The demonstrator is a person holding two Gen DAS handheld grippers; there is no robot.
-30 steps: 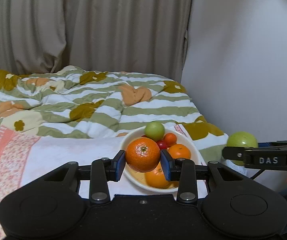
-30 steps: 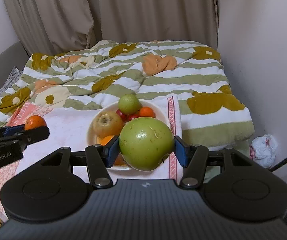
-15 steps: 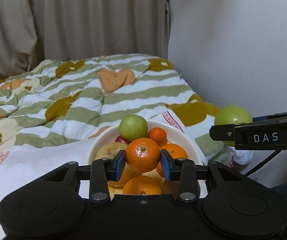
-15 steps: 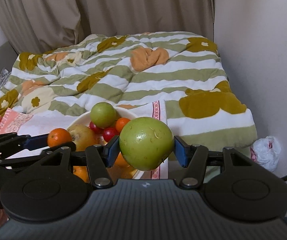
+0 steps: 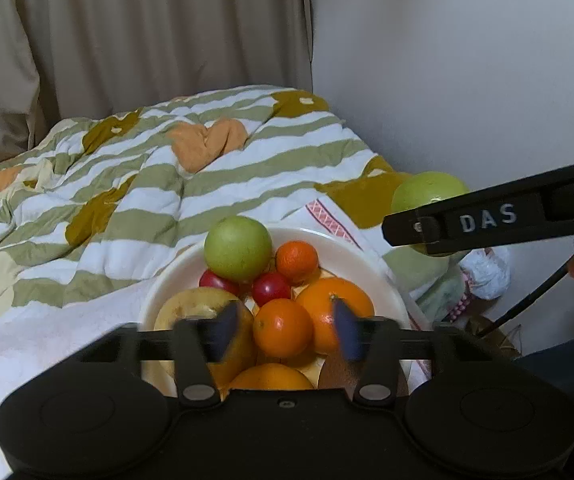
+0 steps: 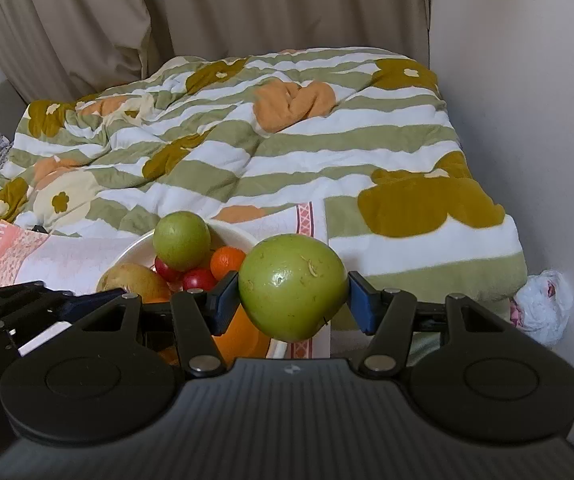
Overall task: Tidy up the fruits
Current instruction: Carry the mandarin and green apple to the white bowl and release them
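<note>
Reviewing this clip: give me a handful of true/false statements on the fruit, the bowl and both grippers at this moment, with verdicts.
1. The right gripper is clamped on a large green fruit. True.
2. The left gripper grips a small orange. False: its jaws are opening, and the small orange sits clear of the pads among the fruit in the bowl.
3. The white bowl sits on a towel. True.
4. The bowl holds only oranges. False: a green fruit and red ones lie in it too.
</note>
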